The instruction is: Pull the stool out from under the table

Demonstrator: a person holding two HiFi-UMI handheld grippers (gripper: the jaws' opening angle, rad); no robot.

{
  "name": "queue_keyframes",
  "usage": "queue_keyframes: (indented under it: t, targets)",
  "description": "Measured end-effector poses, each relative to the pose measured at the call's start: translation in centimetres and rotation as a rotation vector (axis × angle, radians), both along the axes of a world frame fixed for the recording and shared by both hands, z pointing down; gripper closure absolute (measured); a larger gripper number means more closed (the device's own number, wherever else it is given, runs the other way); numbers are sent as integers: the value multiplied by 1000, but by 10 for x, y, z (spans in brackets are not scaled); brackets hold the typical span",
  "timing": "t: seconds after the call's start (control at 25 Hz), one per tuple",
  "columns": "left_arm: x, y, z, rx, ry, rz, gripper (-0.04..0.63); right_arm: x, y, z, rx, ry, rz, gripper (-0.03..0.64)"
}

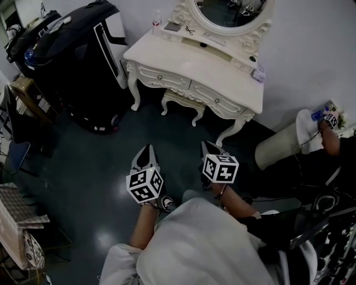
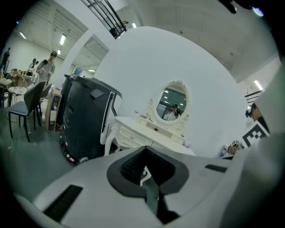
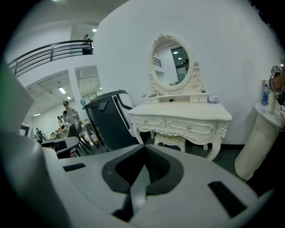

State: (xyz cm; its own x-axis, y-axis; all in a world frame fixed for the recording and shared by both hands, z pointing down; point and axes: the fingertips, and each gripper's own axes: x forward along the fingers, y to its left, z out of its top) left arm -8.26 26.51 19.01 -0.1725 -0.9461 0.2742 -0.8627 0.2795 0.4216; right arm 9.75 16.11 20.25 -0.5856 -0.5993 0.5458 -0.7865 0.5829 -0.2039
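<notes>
Head view: stool [image 1: 182,101] sits untouched under the far table [image 1: 183,55]; left gripper [image 1: 146,151] and right gripper [image 1: 209,147] hover closed, empty, nearer.

One cream dressing table [image 1: 183,62] has two drawers [image 1: 163,76] across its front and one oval mirror [image 1: 228,12] on top. One matching stool [image 1: 183,102] sits beneath it. One large black machine [image 1: 78,55] stands to its left and one white cylindrical stand [image 1: 278,146] to its right. There are two handheld grippers, the left gripper [image 1: 146,149] and the right gripper [image 1: 209,146], each carrying one marker cube [image 1: 144,185]. A third marker cube [image 1: 332,118] shows at the far right edge. One distant person [image 2: 48,67] stands in the left gripper view.
</notes>
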Motion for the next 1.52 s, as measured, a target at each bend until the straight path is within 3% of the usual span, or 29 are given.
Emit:
queue_keyframes:
  t: [0.24, 0.6, 1.08, 1.36, 1.52]
  targets:
    - [-17, -9, 8, -17, 4, -8, 588, -12, -6, 5, -16, 3, 4, 618]
    - [-32, -50, 5, -35, -28, 48, 588, -43, -42, 14, -33, -1, 11, 618]
    - [-67, -166, 22, -107, -43, 129, 588, -75, -140, 31, -124, -42, 73, 618]
    - [-57, -240, 26, -159, -74, 224, 588, -57, -209, 47, -176, -85, 194, 618]
    - [-58, -264, 31, -201, -115, 274, 588, -62, -224, 62, -231, -115, 203, 618]
